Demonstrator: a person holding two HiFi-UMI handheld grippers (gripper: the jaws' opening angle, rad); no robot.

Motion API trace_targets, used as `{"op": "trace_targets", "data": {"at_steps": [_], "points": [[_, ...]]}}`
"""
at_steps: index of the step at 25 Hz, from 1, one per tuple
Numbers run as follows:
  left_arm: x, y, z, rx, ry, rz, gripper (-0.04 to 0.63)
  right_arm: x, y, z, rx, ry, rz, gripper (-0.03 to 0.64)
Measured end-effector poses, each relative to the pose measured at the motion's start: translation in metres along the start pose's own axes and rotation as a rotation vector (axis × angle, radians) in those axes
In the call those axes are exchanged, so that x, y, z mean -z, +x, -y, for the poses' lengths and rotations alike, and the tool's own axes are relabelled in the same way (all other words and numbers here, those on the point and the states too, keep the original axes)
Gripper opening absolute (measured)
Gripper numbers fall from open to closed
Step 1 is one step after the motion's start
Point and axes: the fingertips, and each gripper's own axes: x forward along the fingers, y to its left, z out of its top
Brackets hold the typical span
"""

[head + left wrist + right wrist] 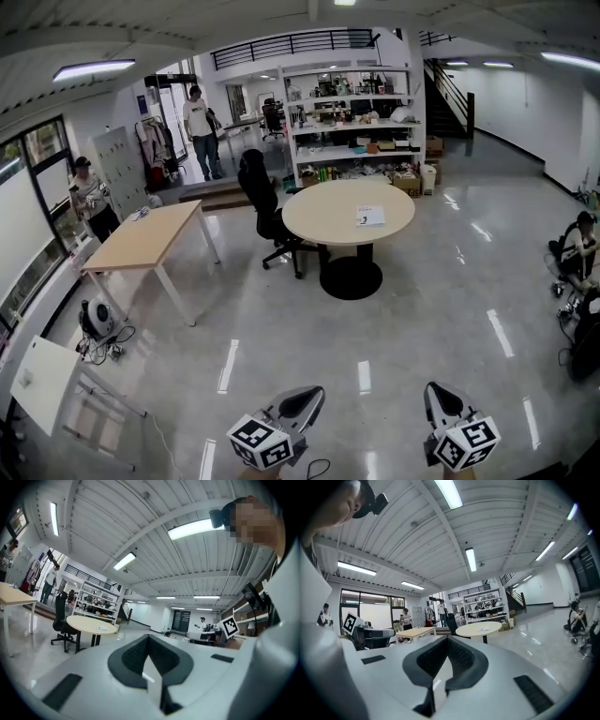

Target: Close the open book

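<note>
Round table (317, 217), black office chair (262, 199) just beside it, shelving unit (285, 131) behind.

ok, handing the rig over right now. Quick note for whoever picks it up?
Left gripper: shut, nothing between its jaws, low in the head view.
Right gripper: shut, also empty, alongside the left one.
Book: lies on the round table across the floor, towards its right side. It is too small here to tell how far open it is. A black office chair stands at the table's left.
Done: nothing yet; both grippers are far from the book.
Left: walk to the table, reach the book and close it.
</note>
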Motion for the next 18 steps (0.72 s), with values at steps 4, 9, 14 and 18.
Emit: {"op": "trace_targets", "data": {"at_steps": [4,9,14,18], "points": [[-0.010,-0.010,-0.003,0.008,0.006,0.022,-0.014,-0.010,0.002,-0.013,-0.012,-0.017,0.016,-0.002],[-0.007,-0.019,0.001,0.020,0.002,0.027,-0.014,-0.009,-0.002,-0.023,-0.019,-0.030,0.014,-0.002],[-0.011,-0.020,-0.003,0.018,0.006,0.034,-0.014,-0.012,0.002,-0.024,-0.017,-0.034,0.015,-0.002],[-0.014,-0.019,0.003,0.020,0.018,0.036,-0.014,-0.019,-0.002,-0.022,-0.021,-0.042,0.029,-0.002]]}}
